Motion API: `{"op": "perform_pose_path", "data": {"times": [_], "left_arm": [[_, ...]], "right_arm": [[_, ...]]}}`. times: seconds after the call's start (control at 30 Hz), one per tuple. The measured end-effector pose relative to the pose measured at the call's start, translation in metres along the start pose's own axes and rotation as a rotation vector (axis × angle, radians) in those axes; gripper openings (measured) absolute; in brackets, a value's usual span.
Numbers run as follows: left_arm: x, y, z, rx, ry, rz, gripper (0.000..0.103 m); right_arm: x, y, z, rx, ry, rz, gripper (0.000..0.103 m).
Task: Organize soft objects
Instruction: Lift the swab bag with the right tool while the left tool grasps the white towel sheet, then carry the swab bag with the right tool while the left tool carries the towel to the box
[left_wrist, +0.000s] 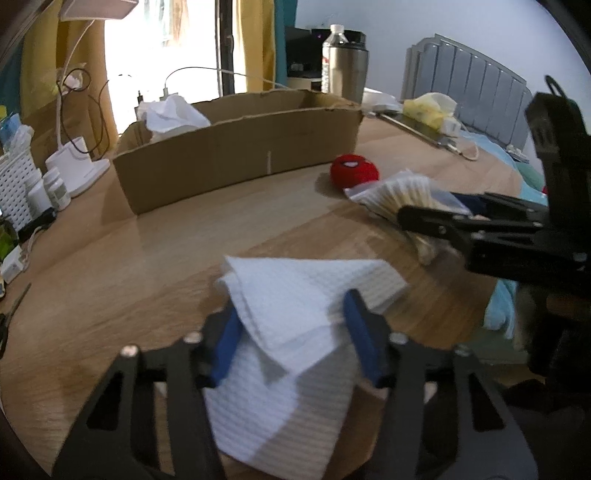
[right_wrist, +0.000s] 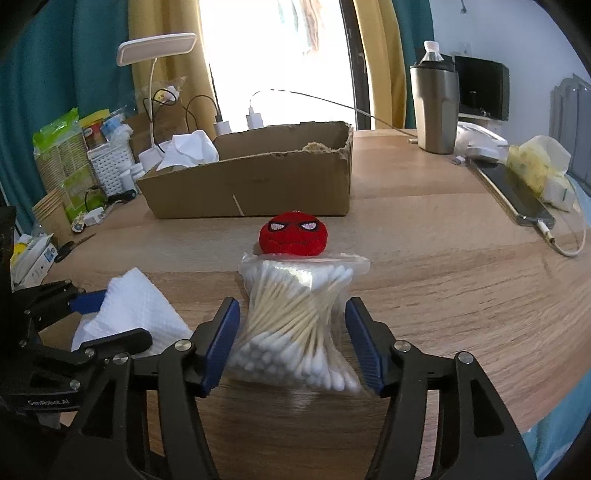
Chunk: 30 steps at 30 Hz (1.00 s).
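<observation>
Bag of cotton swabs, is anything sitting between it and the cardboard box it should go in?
Yes. The red plush ball sits right behind the bag of cotton swabs, on the direct line to the cardboard box. The right gripper straddles the bag, jaws apart; lifting over the ball should probably clear it.

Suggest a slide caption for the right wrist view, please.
Open right hand-held gripper straddles a cotton swab bag before a red plush.

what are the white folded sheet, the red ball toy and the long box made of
White folded sheet: looks like embossed paper towel or thin waffle cloth; a matte dimpled grid shows. Red ball toy: plush fabric, fuzzy matte pile with stitched eyes. Long brown box: plain cardboard, matte brown, with ragged torn rims.
</observation>
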<state>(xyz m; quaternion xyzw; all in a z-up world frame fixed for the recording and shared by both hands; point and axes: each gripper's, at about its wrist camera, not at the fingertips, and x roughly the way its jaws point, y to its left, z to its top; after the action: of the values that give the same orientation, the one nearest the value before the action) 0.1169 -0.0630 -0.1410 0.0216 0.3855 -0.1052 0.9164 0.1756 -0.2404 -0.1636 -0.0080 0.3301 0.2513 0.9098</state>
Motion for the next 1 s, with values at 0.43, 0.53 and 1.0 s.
{"op": "perform_pose_path", "data": {"times": [0.43, 0.53, 1.0], "left_arm": [[-0.006, 0.002, 0.002, -0.040, -0.006, -0.097, 0.019], [-0.013, 0.004, 0.004, -0.051, -0.030, -0.101, 0.019], [-0.049, 0.021, 0.018, -0.100, -0.146, -0.104, 0.019]], "right_arm": [[-0.004, 0.016, -0.002, -0.070, -0.015, 0.024, 0.047], [-0.007, 0.020, -0.001, -0.092, -0.022, 0.038, 0.045], [-0.032, 0.019, 0.017, -0.089, -0.093, 0.045, 0.045]]}}
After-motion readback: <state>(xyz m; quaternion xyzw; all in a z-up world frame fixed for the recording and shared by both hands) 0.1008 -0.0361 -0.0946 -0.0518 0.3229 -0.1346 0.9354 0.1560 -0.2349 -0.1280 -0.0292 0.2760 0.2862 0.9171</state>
